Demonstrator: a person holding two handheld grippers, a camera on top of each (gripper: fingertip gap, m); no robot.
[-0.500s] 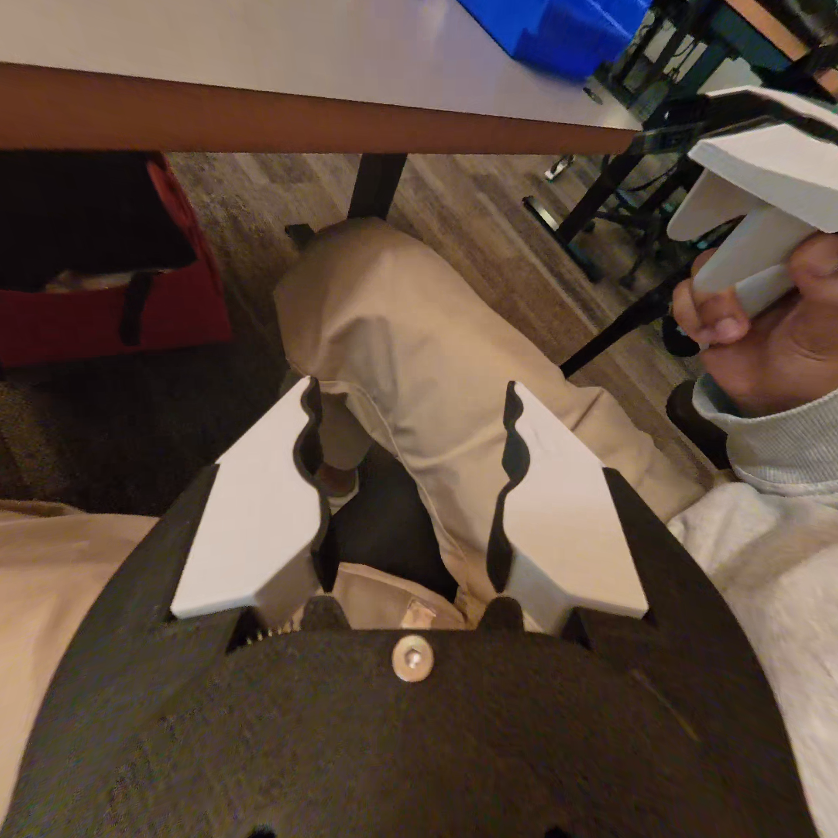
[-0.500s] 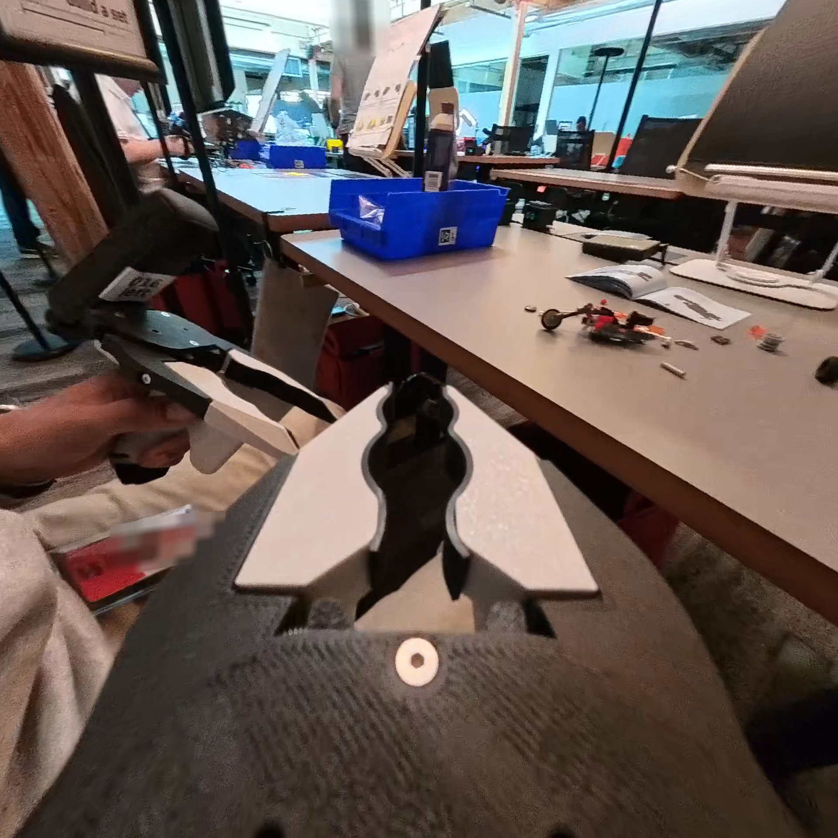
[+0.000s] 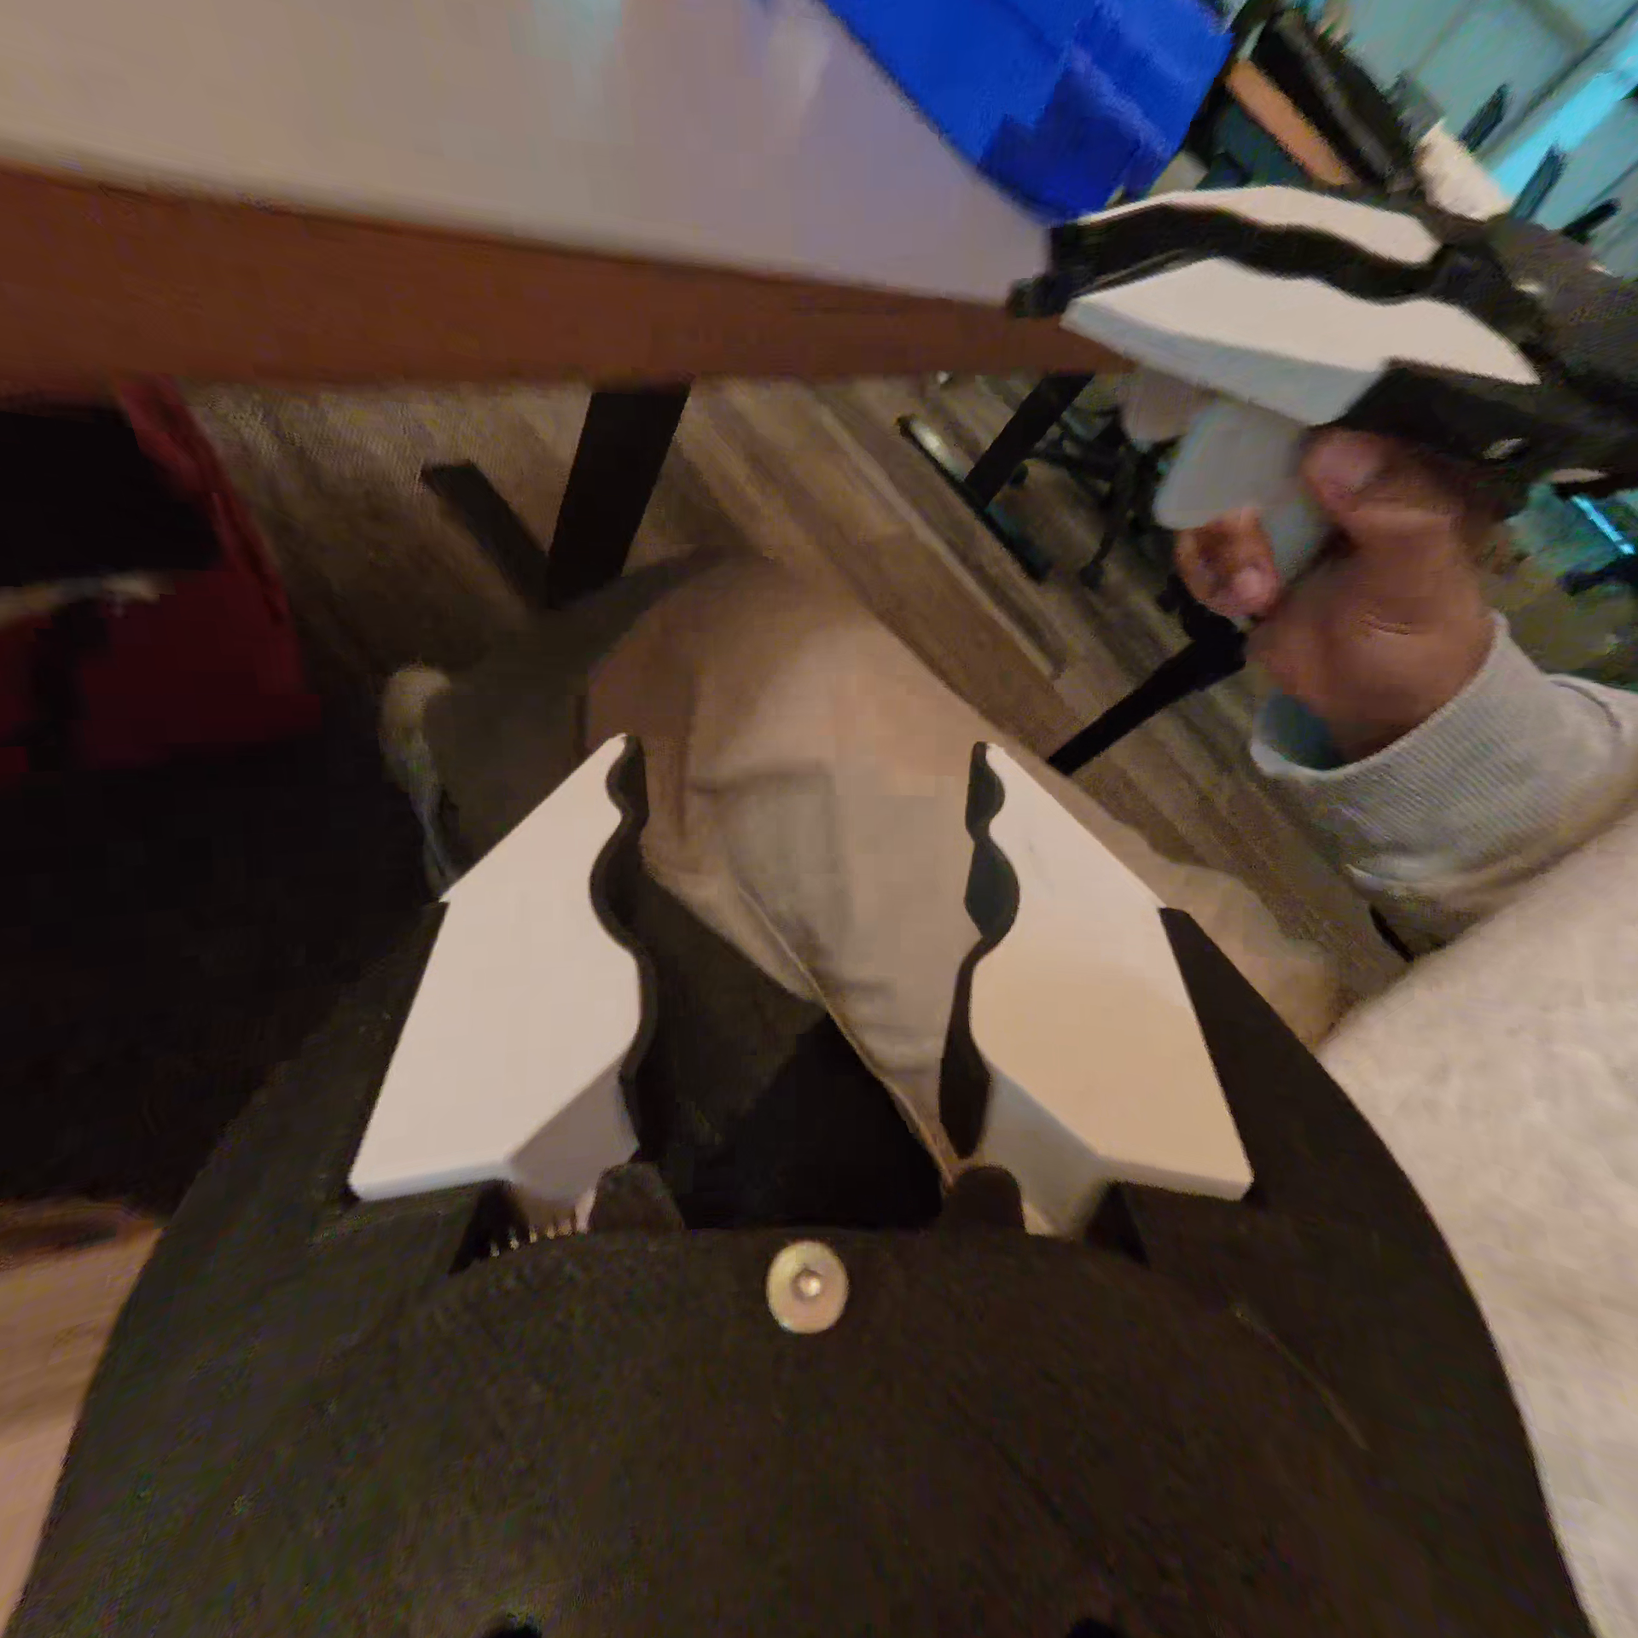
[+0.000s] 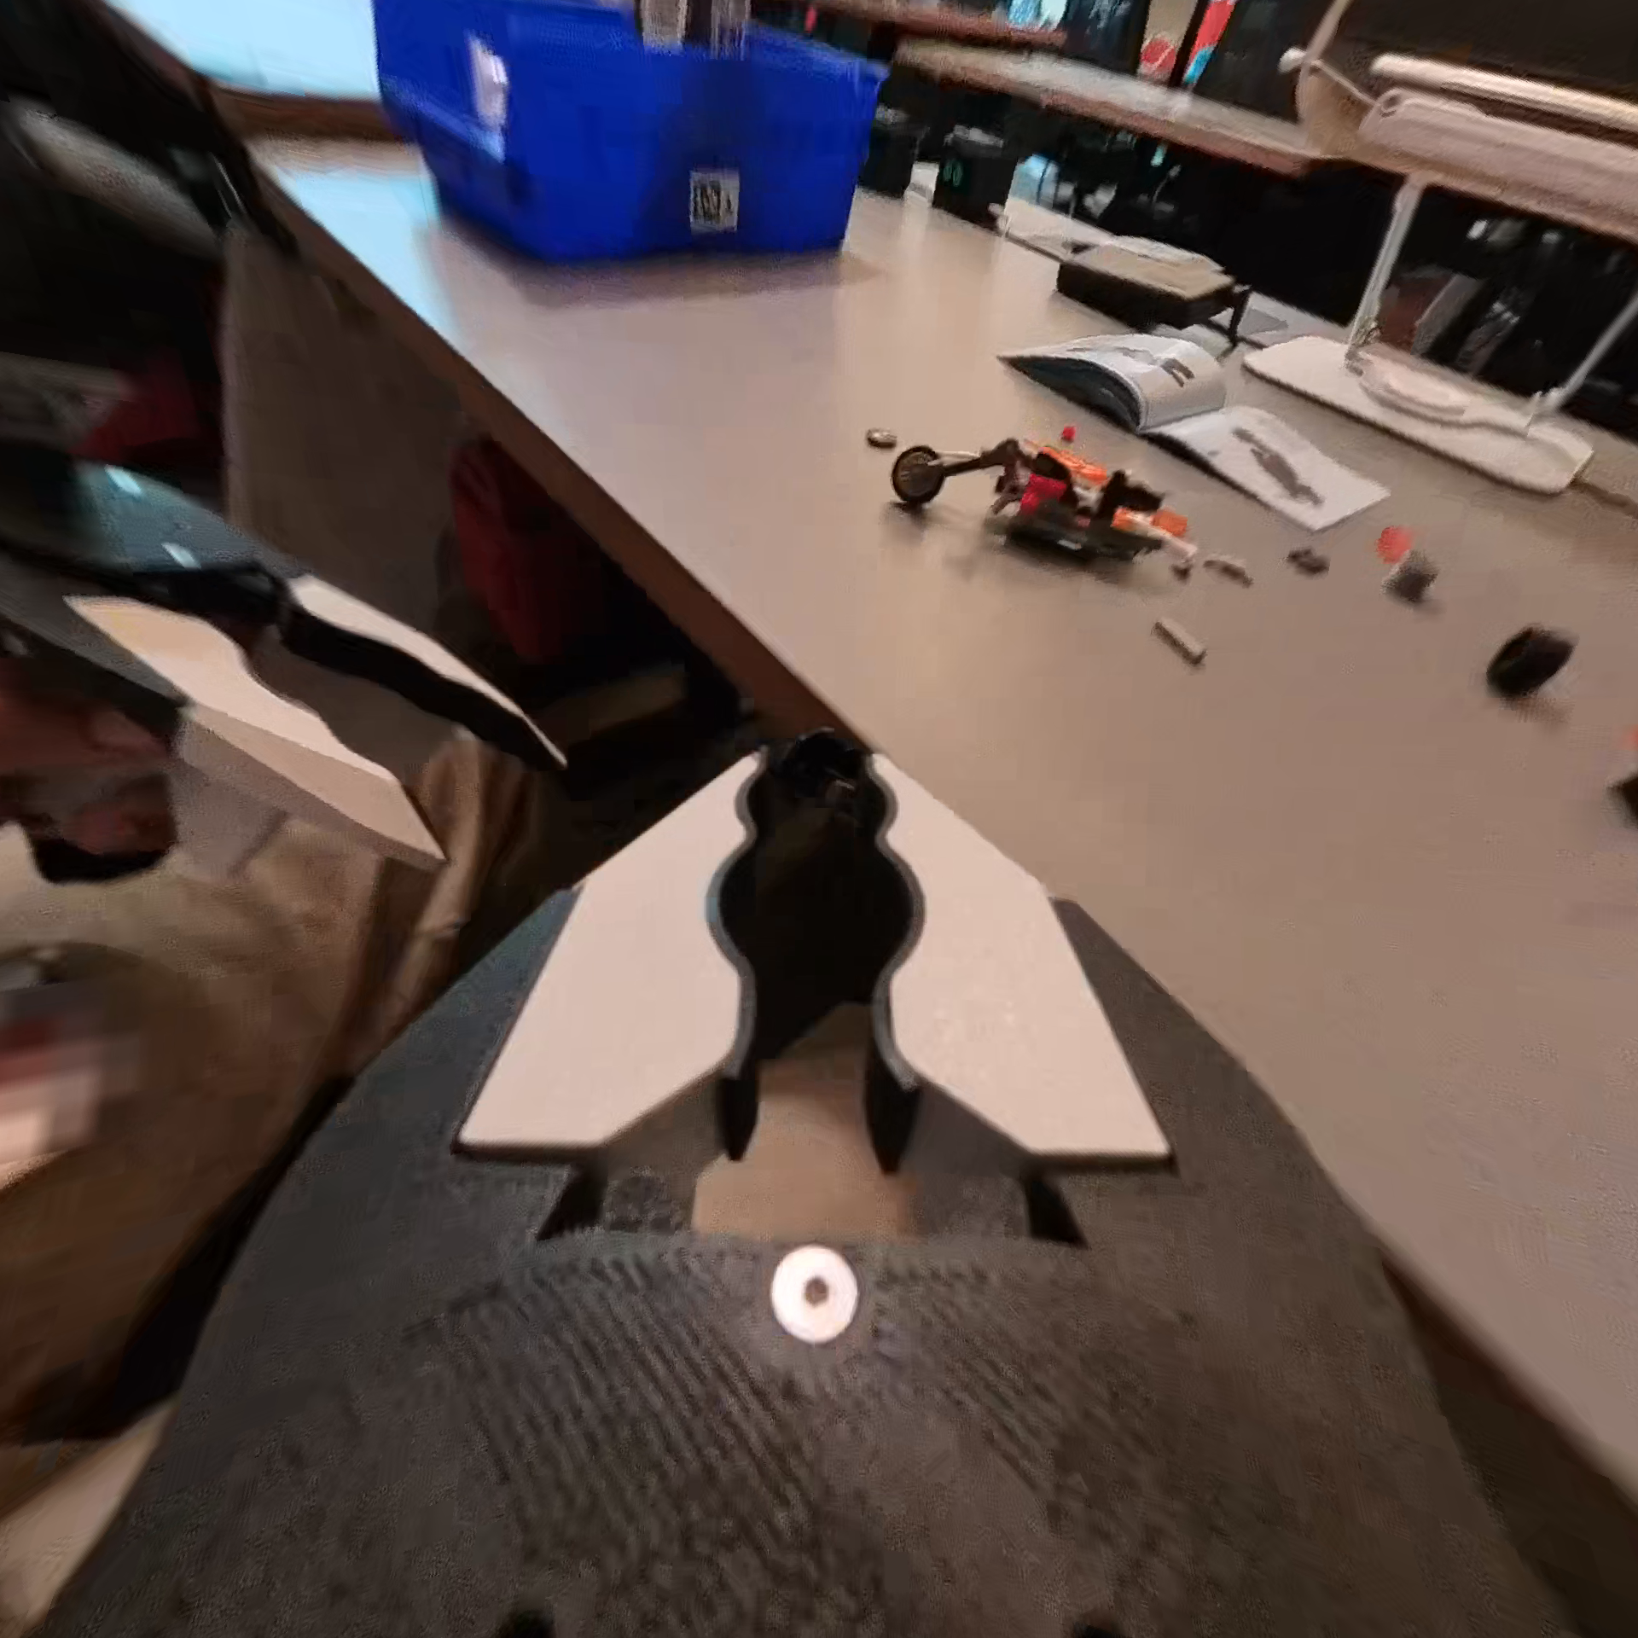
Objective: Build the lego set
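Observation:
A partly built lego motorcycle (image 4: 1037, 492), orange, red and black, lies on the grey table (image 4: 798, 399). Loose pieces lie right of it: a grey bar (image 4: 1179, 640), a red piece (image 4: 1393, 541) and a black wheel (image 4: 1529, 660). My right gripper (image 4: 817, 762) is at the table's near edge, shut on a small black piece (image 4: 820, 753) at its tips; it also shows in the left wrist view (image 3: 1055, 266). My left gripper (image 3: 802, 753) is open and empty, below table height over the person's lap, and it shows in the right wrist view (image 4: 496, 807).
An open instruction booklet (image 4: 1152, 381) lies behind the model. A blue bin (image 4: 638, 142) stands at the table's far left. A white lamp base (image 4: 1418, 408) is at the far right. Under the table are a red bag (image 3: 177, 620) and a black leg (image 3: 612, 479). Left tips to right tips: about 12 cm.
My right gripper has risen and moved closer to the table edge, tilting down toward the model. My left gripper has lifted slightly and stays open. Both views are blurred by motion.

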